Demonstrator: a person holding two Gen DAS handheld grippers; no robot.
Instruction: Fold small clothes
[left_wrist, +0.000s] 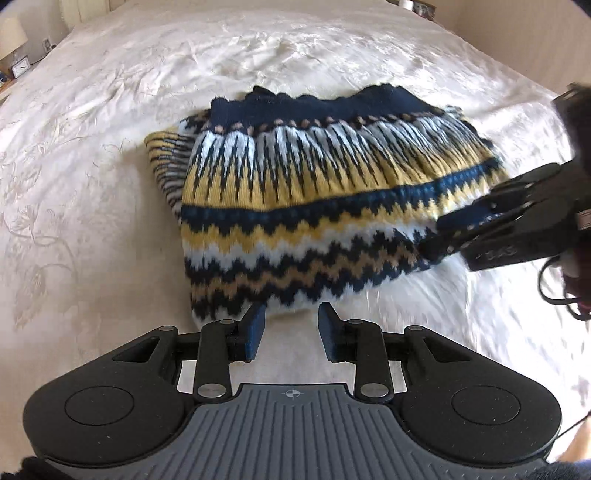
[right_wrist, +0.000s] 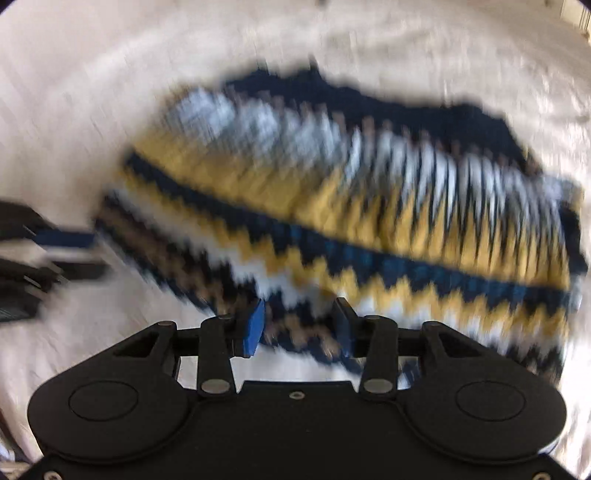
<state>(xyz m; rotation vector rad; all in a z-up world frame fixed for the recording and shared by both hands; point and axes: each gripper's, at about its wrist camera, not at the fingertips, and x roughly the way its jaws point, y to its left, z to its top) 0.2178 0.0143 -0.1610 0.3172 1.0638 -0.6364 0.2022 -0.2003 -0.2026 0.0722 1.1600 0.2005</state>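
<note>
A knitted sweater (left_wrist: 314, 206) in navy, mustard, tan and pale-blue zigzag bands lies folded into a compact bundle on a cream embroidered bedspread (left_wrist: 92, 166), near the middle of the bed, its navy ribbed edge at the far side. The step in hand appears to be taking the bundle's near edge for a further fold. It is best done by seating both pads squarely over the full thickness of the layers before closing, and by lifting both sides together so the stack does not slide apart.

The left gripper (left_wrist: 291, 328) stands just short of the sweater's near edge, its blue pads apart with bare bedspread between them. The right gripper (right_wrist: 301, 325) hangs over the bundle's near right corner. In its own blurred view the knit shows between the parted pads, though whether they press on it is hard to tell; they seem clear of it. From the left wrist view it reaches in at the sweater's right edge.
</note>
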